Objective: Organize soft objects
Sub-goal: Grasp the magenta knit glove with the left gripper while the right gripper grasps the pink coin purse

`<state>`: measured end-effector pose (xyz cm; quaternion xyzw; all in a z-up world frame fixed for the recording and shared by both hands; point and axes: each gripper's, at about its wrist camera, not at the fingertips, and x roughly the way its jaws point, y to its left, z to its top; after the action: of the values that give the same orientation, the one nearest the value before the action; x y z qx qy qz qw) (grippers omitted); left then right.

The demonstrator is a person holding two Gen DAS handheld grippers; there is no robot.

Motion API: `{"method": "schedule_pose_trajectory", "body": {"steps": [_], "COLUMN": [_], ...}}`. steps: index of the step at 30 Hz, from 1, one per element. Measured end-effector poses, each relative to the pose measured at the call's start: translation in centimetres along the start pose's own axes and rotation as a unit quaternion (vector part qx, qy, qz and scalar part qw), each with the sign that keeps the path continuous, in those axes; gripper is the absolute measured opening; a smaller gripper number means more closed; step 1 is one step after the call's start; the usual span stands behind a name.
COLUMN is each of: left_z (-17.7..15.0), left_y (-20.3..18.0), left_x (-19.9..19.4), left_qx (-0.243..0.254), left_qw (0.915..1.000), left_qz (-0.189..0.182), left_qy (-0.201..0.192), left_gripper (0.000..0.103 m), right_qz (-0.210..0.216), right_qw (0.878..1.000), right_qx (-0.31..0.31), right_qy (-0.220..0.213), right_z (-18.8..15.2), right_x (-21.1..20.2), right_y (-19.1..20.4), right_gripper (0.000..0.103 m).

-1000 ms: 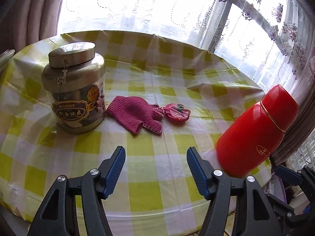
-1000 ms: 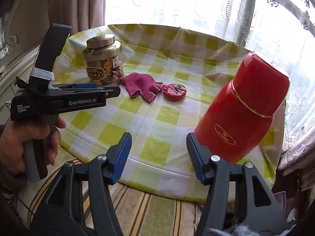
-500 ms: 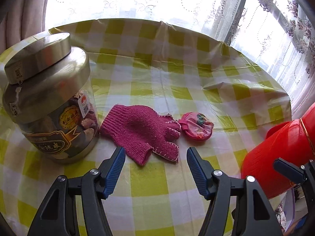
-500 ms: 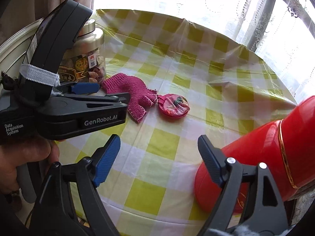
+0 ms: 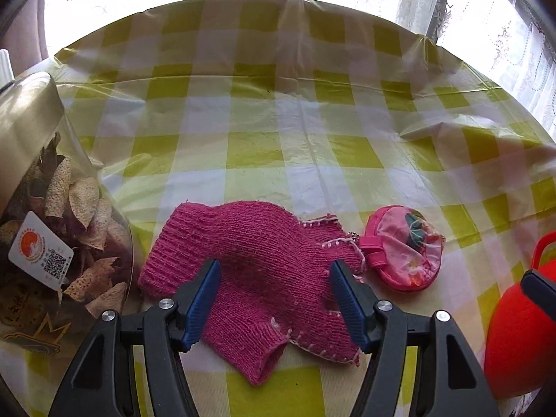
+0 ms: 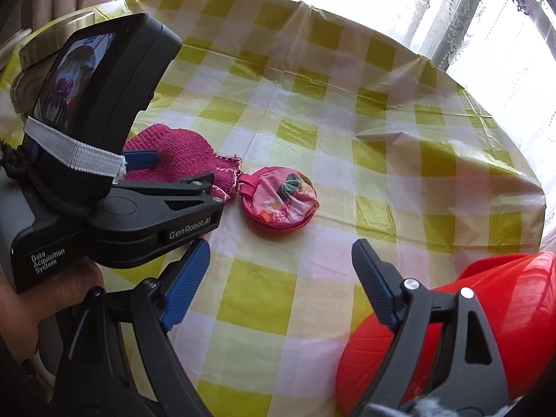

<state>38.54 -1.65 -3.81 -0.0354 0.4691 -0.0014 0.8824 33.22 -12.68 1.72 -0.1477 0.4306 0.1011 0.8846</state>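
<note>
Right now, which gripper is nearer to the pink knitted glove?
Left. The left gripper hangs open right over the pink knitted glove, fingers straddling it. The right gripper, jaws opening, is nearer the round pink pouch, beside the glove.

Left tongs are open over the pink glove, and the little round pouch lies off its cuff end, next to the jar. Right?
Not quite. The pouch lies off the finger end of the glove, away from the jar, as the left wrist view shows. The left tongs are open over the glove.
</note>
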Motion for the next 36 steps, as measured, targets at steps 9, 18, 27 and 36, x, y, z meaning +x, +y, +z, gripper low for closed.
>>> {"method": "schedule_pose_trajectory", "body": {"steps": [9, 18, 27, 36], "left_z": [-0.7, -3.1, -7.1, -9.5], "left_y": [-0.2, 1.9, 2.0, 3.5], "left_x": [-0.1, -2.2, -5.1, -7.0], "left_qx": [0.035, 0.024, 0.047, 0.013], "left_qw": [0.9993, 0.9981, 0.9965, 0.9969], "left_qz": [-0.005, -0.043, -0.053, -0.065], "left_qy": [0.013, 0.037, 0.044, 0.042], "left_gripper": [0.015, 0.010, 0.010, 0.010], "right_qz": [0.006, 0.019, 0.012, 0.009], "right_qw": [1.000, 0.999, 0.999, 0.997], "right_qx": [0.020, 0.027, 0.052, 0.072], "right_qy": [0.005, 0.014, -0.004, 0.025], "right_z": [0.4, -0.3, 2.5, 3.8], "right_x": [1.5, 2.5, 3.8, 7.9], "right_y": [0.1, -0.5, -0.3, -1.1], "right_gripper": [0.088, 0.089, 0.093, 0.093]}}
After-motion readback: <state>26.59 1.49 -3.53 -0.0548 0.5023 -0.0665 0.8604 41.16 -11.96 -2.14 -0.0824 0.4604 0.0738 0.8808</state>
